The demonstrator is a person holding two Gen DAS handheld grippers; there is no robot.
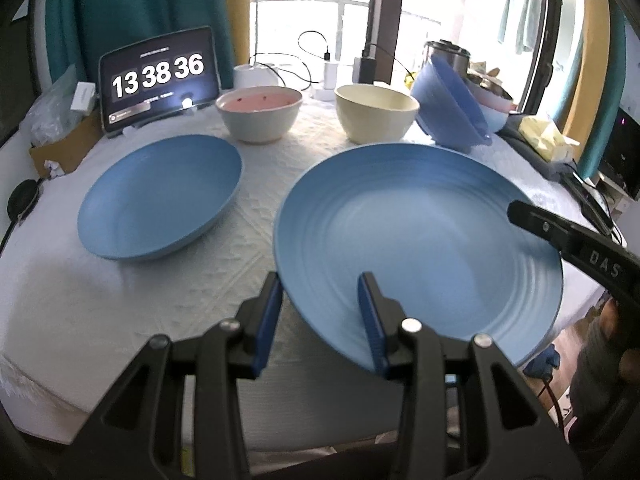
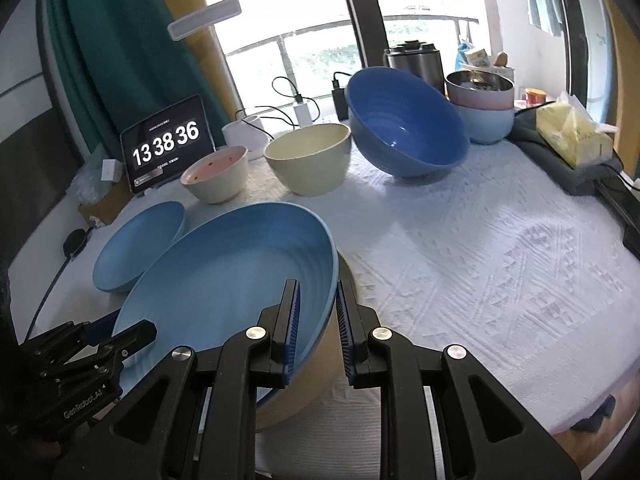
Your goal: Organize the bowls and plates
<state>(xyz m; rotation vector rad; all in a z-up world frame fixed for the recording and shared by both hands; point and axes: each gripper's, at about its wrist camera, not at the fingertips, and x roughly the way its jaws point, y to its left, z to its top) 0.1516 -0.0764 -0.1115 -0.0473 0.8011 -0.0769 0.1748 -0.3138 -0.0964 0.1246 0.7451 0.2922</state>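
Both hand-held grippers [image 1: 320, 320] [image 2: 318, 332] clamp the ridged blue plate [image 1: 420, 240]; only the right view shows a tan plate [image 2: 316, 376] beneath.

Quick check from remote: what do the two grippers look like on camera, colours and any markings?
Both are black plastic two-finger tools with silver pivot bolts and ribbed blue pads. The left gripper carries white "GenRobot.AI" lettering on its side, seen from the right wrist view. The right gripper shows white "DAS" letters on its body. No cables show on them.

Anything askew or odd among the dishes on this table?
Yes. The dark blue bowl at the back sits steeply tilted, its opening facing sideways rather than up, beside the upright cream bowl. Whether it leans on the stacked bowls behind is unclear. Nothing looks spilled or broken.
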